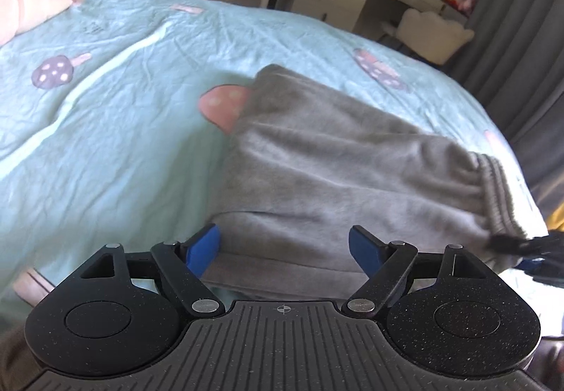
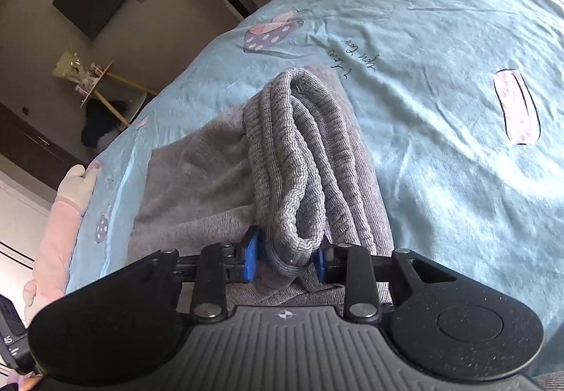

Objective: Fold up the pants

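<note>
We see the grey pants (image 1: 338, 162) lying folded on the bed (image 1: 116, 130), on a pale teal cover printed with mushrooms; in the left wrist view they lie right of the middle of the cover, the ribbed cuffs (image 1: 500, 193) at their right end. Our left tongs (image 1: 284, 252) stand wide apart above the near edge of the pants, nothing pressed between the blue pads (image 1: 201, 250). In the right wrist view the right tongs (image 2: 287, 259) straddle the bunched ribbed cuffs; the blue pads sit just beside the knit on either side, and we cannot tell whether they press on it. A pink plush toy (image 1: 28, 7) lies at the far left of the bed.
</note>
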Demonstrator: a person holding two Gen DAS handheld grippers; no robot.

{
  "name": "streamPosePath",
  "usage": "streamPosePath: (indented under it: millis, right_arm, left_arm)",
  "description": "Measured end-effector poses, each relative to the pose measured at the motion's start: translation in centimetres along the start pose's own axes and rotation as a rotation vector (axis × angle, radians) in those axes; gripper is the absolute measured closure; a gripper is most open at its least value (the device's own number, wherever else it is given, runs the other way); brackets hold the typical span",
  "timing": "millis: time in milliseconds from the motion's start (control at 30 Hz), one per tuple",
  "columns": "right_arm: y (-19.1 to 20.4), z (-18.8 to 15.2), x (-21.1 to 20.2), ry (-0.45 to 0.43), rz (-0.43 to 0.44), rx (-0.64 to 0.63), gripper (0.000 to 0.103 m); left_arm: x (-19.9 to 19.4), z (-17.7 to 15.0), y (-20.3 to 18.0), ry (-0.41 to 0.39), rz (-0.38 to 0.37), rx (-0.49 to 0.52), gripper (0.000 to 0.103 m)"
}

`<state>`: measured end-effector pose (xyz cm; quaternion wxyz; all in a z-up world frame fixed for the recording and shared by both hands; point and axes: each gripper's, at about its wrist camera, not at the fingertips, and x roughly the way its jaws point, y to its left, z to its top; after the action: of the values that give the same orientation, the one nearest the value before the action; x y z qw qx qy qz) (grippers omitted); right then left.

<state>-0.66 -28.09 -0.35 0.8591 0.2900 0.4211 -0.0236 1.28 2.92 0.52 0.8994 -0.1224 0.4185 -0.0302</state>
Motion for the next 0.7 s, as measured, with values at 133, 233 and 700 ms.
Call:
streamPosePath:
  millis: [133, 233, 700]
  right_arm:
    - [0.8, 0.8, -2.4, -0.085, -0.109, -0.135, 0.042]
    - [0.0, 2.1, -2.8, -0.098, -0.102, -0.127, 0.031]
    - [-5.3, 6.1, 6.2, 0.126, 0.12, 0.047, 0.004]
  left_arm:
    - [-0.3, 1.2, 1.7, -0.015, -0.031, -0.058, 0.018]
    - [0.3, 2.4, 2.4, -0.029, -0.033, -0.068, 0.017]
    - [9.8, 5.8, 4.9, 0.241, -0.24, -0.078, 0.013]
